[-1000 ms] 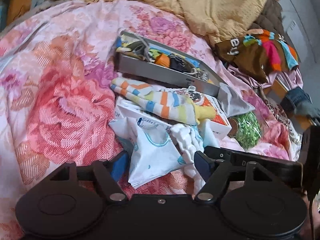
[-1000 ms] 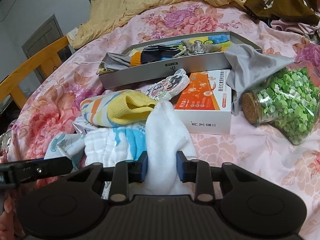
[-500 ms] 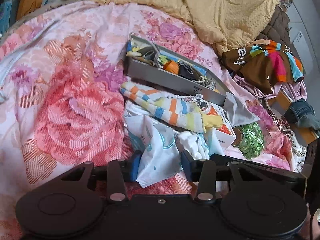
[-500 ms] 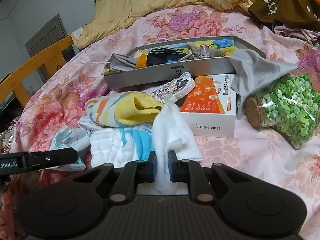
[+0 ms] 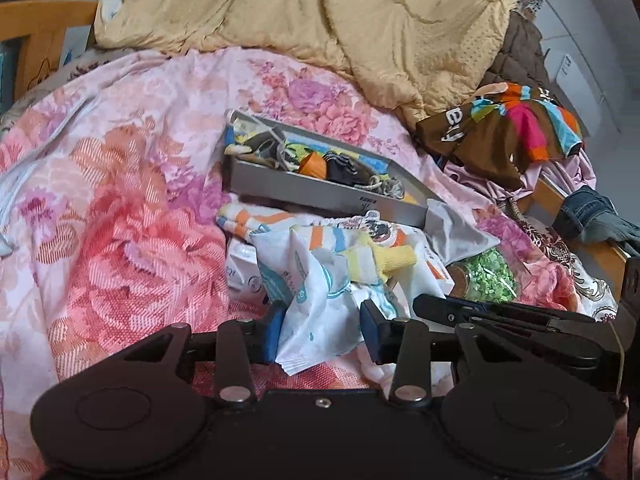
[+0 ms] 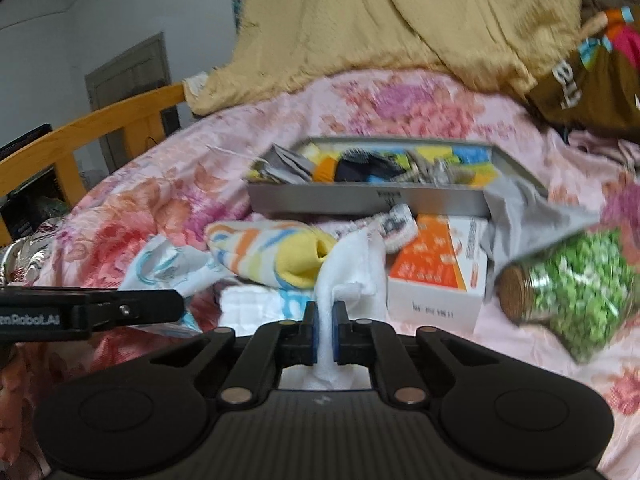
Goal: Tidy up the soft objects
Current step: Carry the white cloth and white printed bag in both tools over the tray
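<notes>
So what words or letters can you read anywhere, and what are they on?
"enRobot.AI", cut off at the frame edge, on the black left gripper seen from the right wrist camera.
"ey", large white letters, on the brown multicoloured garment.
The orange and white cardboard box has print on top and on its front, too blurred to read.
The long grey tray has a small dark mark on its side wall, too small to read.
</notes>
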Demonstrator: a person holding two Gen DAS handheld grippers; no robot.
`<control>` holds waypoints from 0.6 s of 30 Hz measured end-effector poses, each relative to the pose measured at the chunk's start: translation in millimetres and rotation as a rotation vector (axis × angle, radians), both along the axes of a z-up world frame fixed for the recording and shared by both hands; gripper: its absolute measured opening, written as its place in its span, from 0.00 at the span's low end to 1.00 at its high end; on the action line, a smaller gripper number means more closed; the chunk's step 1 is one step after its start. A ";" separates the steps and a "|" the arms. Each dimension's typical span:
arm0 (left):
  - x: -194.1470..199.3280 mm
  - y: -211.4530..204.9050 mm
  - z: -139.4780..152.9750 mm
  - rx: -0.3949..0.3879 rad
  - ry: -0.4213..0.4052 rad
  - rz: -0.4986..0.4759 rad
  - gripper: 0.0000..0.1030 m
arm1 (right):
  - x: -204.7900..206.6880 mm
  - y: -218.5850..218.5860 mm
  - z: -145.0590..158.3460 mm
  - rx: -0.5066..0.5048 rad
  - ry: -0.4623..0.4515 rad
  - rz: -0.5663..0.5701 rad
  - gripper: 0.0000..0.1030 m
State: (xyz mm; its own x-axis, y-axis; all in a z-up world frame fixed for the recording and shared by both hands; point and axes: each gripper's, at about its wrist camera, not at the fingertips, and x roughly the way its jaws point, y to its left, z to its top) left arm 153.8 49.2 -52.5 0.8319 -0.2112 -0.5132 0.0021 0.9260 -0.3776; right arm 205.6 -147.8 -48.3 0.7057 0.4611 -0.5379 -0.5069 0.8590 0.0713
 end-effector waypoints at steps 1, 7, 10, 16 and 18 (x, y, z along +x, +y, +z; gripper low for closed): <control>-0.7 -0.8 0.8 0.005 -0.007 -0.002 0.41 | -2.0 1.1 1.9 -0.004 -0.017 0.004 0.07; -4.4 -2.5 3.8 0.016 -0.040 -0.010 0.41 | -7.4 1.7 7.9 -0.016 -0.088 0.001 0.07; -4.0 -3.7 6.2 0.025 -0.052 -0.015 0.41 | -8.4 1.3 10.2 -0.019 -0.115 0.001 0.07; 8.2 -9.9 17.6 0.076 -0.093 -0.037 0.41 | -4.1 -5.6 16.7 0.018 -0.139 -0.011 0.07; 15.0 -14.4 21.1 0.087 -0.110 -0.049 0.41 | -1.1 -9.7 19.1 0.036 -0.146 -0.023 0.07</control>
